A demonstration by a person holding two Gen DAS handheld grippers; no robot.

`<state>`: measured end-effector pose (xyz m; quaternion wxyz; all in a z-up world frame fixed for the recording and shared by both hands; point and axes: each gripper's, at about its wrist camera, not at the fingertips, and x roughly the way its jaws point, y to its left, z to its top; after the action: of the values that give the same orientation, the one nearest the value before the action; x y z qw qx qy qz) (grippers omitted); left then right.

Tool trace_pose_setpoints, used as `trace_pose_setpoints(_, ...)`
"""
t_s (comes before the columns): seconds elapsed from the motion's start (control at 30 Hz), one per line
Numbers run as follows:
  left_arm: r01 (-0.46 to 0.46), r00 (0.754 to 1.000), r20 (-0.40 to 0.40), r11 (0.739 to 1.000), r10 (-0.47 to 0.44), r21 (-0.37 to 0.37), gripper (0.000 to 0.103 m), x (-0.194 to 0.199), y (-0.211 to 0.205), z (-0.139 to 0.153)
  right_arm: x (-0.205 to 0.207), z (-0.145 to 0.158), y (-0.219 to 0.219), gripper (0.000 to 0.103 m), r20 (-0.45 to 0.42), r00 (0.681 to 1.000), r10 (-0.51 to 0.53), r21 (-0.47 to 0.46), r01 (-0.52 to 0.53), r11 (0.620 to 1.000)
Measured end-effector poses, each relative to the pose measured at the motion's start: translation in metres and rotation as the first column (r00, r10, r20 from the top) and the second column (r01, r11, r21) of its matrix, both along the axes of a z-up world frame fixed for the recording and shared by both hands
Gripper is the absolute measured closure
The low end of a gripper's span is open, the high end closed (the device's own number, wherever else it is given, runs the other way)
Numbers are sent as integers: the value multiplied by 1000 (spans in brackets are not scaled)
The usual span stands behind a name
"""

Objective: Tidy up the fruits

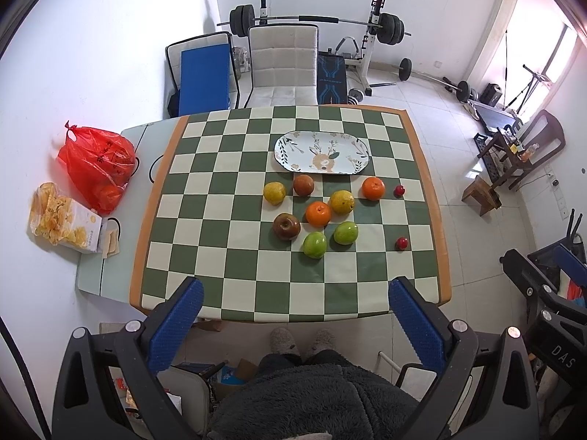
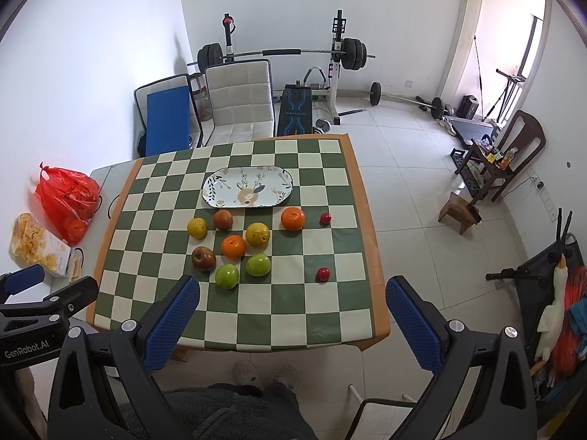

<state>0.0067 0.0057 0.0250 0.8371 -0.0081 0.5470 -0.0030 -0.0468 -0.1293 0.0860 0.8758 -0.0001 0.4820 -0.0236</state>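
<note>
Several fruits lie on the checkered table (image 1: 227, 293): two oranges (image 1: 318, 213) (image 1: 373, 188), two green apples (image 1: 314, 244) (image 1: 345, 233), two yellow fruits (image 1: 274, 193) (image 1: 342, 201), a dark red apple (image 1: 286, 226), a brown fruit (image 1: 303, 185) and two small red fruits (image 1: 401, 243) (image 1: 399, 190). Behind them sits an empty oval patterned plate (image 1: 290, 146) (image 2: 220, 183). My left gripper (image 1: 295, 324) is open, held high above the table's near edge. My right gripper (image 2: 291, 321) is open too, over the near right part, with the oranges (image 2: 233, 246) and green apples (image 2: 226, 275) ahead.
A red plastic bag (image 1: 97, 161) and a snack box (image 1: 62, 223) lie on the table's bare left side. Chairs (image 1: 282, 62) and a barbell rack (image 1: 312, 22) stand behind the table. A person's lap and slippers (image 1: 302, 341) are below. A stool (image 2: 460, 214) stands right.
</note>
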Motion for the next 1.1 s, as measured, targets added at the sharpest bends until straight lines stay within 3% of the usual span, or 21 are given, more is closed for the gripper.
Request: trace_pose_setpoints(1.1, 4, 1000, 4, 1000, -4, -2, 0, -1, 1, -1, -4, -14, -4, 0, 10, 1000, -6, 2, 6, 1000)
